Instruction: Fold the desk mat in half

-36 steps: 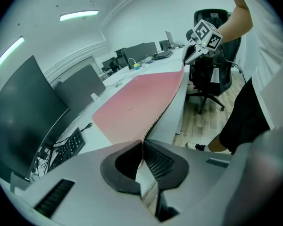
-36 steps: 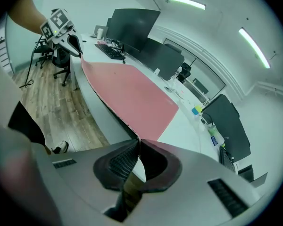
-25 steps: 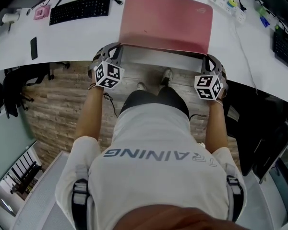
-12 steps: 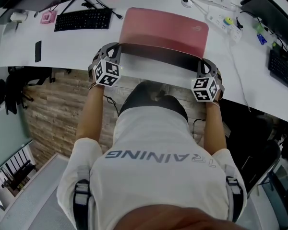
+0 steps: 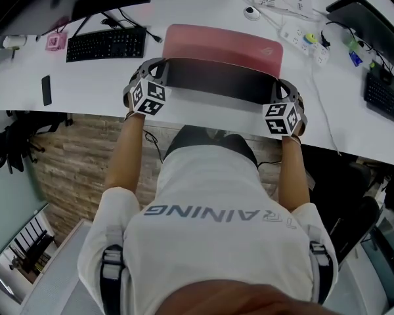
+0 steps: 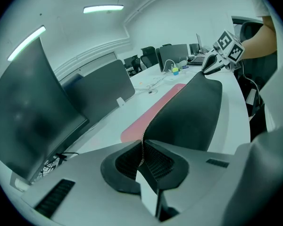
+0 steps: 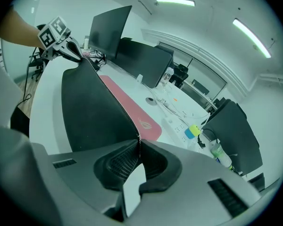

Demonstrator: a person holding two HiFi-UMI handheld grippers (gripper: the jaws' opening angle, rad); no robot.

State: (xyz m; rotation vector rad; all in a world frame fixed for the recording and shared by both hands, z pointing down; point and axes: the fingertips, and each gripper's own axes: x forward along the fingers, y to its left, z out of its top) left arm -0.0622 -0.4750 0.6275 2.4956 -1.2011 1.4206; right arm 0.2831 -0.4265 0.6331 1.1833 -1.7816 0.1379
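Above the near part of the white worktop, the left tongs and the right tongs are each clamping one near corner of the desk mat. Both gripper views are showing the pads closed on the thin mat edge. The mat is lying across the middle of the worktop. Its far portion is resting flat, pink face up, while its near portion is being held raised and curled over, black underside showing.

Compared with a second ago, the gripped edge is travelling from the worktop's near rim toward the far edge. The pink area is shrinking to a strip and the black band is widening. Both tongs are advancing together, so the gripped edge is staying roughly parallel to the far edge.

Judged from this, the fold is passing its midpoint. The remaining move is calling for both corners to be carried to the far corners and lowered evenly, avoiding a skewed crease.
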